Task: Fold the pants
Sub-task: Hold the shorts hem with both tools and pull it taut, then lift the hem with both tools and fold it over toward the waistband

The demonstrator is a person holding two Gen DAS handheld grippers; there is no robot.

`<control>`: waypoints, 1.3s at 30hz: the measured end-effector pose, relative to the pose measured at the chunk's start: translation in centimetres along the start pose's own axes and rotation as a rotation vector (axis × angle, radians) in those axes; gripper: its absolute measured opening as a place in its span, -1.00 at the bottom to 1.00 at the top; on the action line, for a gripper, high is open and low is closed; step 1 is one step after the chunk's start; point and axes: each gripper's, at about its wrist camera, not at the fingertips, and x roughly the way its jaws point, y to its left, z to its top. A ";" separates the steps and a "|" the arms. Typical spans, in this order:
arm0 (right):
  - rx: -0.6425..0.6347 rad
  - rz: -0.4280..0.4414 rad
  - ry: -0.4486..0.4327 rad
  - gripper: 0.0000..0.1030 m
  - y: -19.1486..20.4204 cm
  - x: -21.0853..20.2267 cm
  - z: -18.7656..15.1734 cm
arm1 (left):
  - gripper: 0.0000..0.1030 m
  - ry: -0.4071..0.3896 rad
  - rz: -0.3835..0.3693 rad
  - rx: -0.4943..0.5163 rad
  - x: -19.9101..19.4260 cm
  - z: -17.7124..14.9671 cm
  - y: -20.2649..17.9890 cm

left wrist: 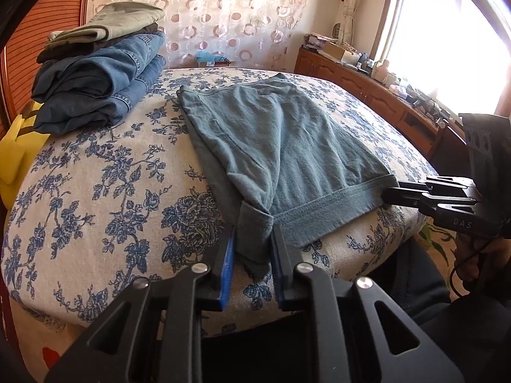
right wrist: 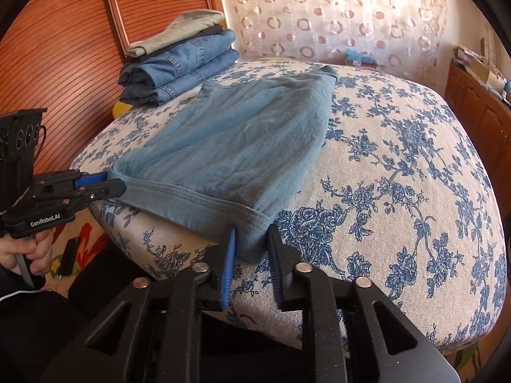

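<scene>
Teal pants (left wrist: 287, 140) lying flat mid-frame on floral bed (left wrist: 95, 191). Left tool (left wrist: 252, 249) pinching near hem corner, right tool (right wrist: 250, 245) pinching opposite hem corner at bed edge.

— Any writing to read here?
— Yes. The right gripper (left wrist: 388, 196), seen from the left camera, carries the white letters "DAS" on its black body.
— And the other one?
— The left gripper (right wrist: 119, 186) has "GenRobot.AI" in white on its side.
</scene>
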 end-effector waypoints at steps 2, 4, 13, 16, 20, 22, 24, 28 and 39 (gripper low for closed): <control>0.008 0.019 -0.005 -0.81 -0.2 -0.2 0.1 | -0.80 -0.009 -0.013 -0.013 -0.3 0.0 0.1; 0.016 0.033 -0.017 -0.83 -0.3 -0.6 0.2 | -0.82 -0.023 -0.025 -0.034 -0.5 0.2 0.2; 0.021 0.050 -0.083 -0.86 0.0 -2.1 2.1 | -0.86 -0.075 -0.023 -0.020 -1.8 1.6 -0.2; 0.014 0.044 -0.105 -0.86 -0.1 -2.4 3.0 | -0.86 -0.094 -0.022 -0.011 -1.9 2.8 -0.1; 0.026 0.046 -0.140 -0.86 -0.7 -2.6 4.6 | -0.87 -0.121 -0.018 -0.011 -1.3 4.5 0.2; 0.034 0.050 -0.154 -0.86 -1.0 -2.5 5.5 | -0.87 -0.134 -0.014 -0.013 -1.1 5.3 0.5; 0.032 0.046 -0.165 -0.86 -1.1 -2.5 6.2 | -0.87 -0.142 -0.008 -0.014 -0.9 6.0 0.8; 0.031 0.040 -0.176 -0.86 -1.5 -2.1 7.7 | -0.87 -0.150 0.004 -0.013 -0.2 7.4 1.3; 0.030 0.018 -0.182 -0.86 -2.4 -0.5 10.2 | -0.87 -0.157 0.029 -0.003 1.0 9.7 1.8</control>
